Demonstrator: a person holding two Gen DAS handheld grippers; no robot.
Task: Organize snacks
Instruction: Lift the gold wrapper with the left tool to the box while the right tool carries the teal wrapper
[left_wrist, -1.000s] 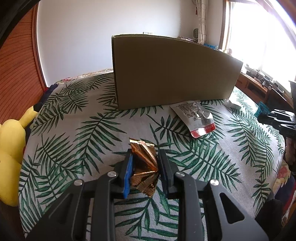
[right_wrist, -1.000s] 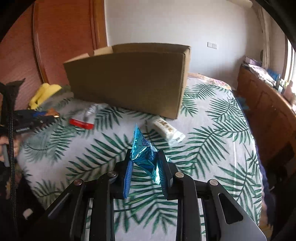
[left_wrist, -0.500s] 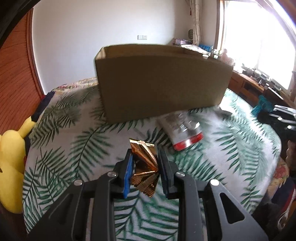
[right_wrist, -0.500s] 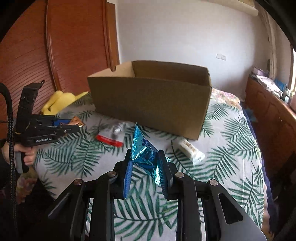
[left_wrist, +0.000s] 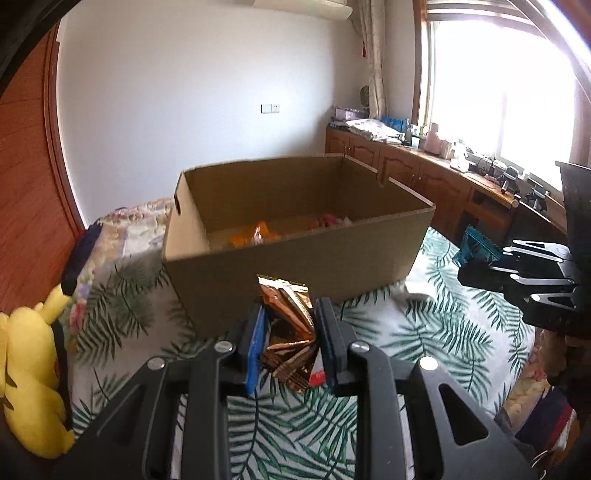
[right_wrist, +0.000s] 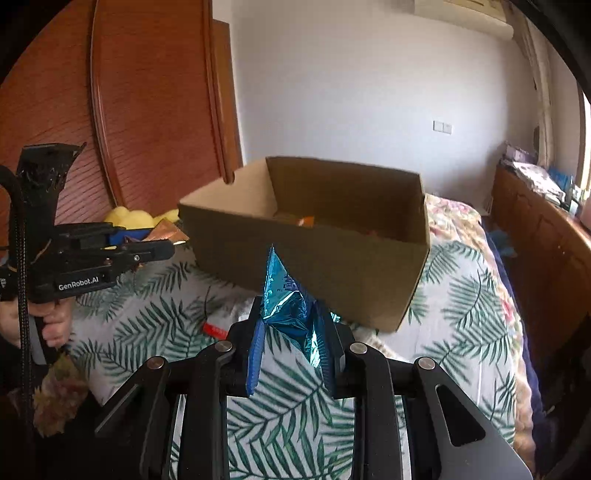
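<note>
On the far left of the left wrist view a yellow plush toy (left_wrist: 27, 373) lies at the edge of the bed (left_wrist: 436, 332), which has a cover with green palm leaves. Next comes the left tool (left_wrist: 289, 341); it is clamped on a copper foil snack (left_wrist: 288, 325), and the crumpled packet stands up between the two pads, above the bed cover. Behind it the open cardboard box (left_wrist: 295, 266) stands on the bed, and some orange packets (left_wrist: 255, 236) lie on its bottom. Just beside the right corner of the box a small pale packet (left_wrist: 408, 291) lies on the cover; I cannot tell what it is. At the right edge the right tool (left_wrist: 476, 258) holds a blue foil snack (left_wrist: 474, 247), level with the box wall. A wooden cabinet (left_wrist: 424, 173) runs under the window.

In the right wrist view a hand (right_wrist: 51, 325) grips the handle of the left tool (right_wrist: 162, 243) on the left. In the middle the right tool (right_wrist: 291, 339) is clamped on the blue snack (right_wrist: 284, 295), in front of the box (right_wrist: 332, 273). A red-edged packet (right_wrist: 214, 329) lies on the bed (right_wrist: 461, 325) below.
</note>
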